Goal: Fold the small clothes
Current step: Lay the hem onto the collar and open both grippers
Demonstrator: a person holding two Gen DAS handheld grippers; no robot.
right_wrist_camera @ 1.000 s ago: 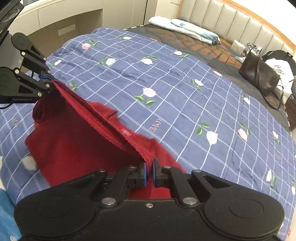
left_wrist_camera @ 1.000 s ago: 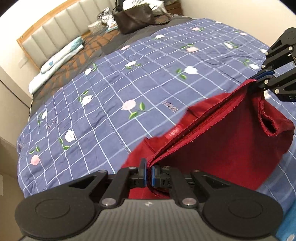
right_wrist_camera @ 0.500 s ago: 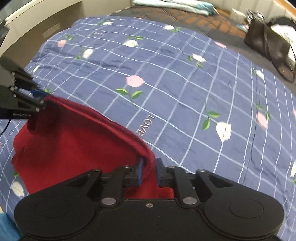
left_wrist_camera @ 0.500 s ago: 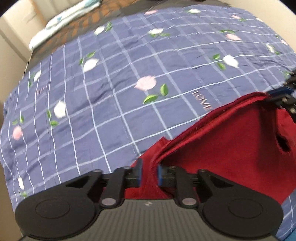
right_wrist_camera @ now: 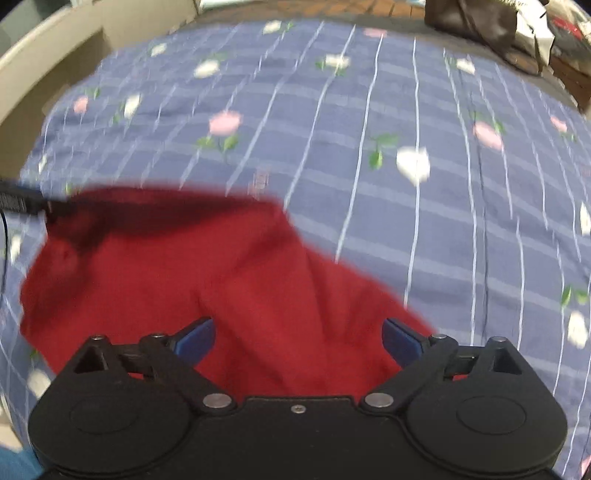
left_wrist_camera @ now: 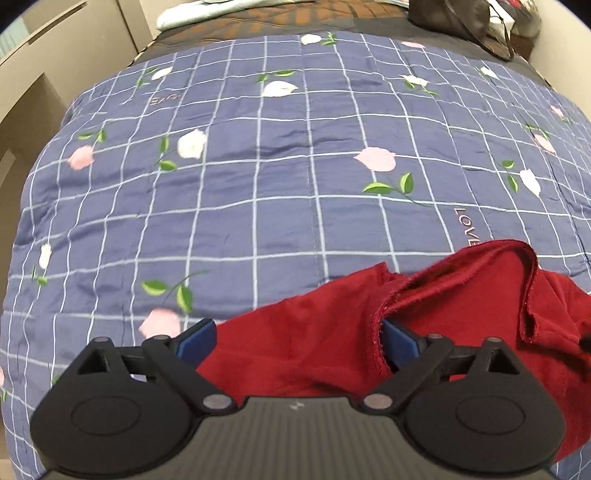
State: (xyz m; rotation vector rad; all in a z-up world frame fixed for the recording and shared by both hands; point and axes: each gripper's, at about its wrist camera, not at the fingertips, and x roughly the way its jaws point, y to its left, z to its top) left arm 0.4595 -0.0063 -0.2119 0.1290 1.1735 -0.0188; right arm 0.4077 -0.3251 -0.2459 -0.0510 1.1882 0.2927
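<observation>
Red cloth, a small garment (left_wrist_camera: 325, 343), now lies slack on the blue checked quilt (left_wrist_camera: 280, 206) of the bed, no longer stretched in the air between the two tools as it was a second ago. The left gripper (left_wrist_camera: 298, 338) has let go: its blue pads stand wide apart with the fabric lying loose between and under them, one rumpled edge draped by the right pad. The right gripper (right_wrist_camera: 297, 334) is likewise spread wide and holds nothing, where half a second ago both were pinched on the hem. In the right wrist view the garment (right_wrist_camera: 221, 280) is blurred, bunched near the tool. A dark handbag (left_wrist_camera: 458, 18) sits at the far right of the bed.
</observation>
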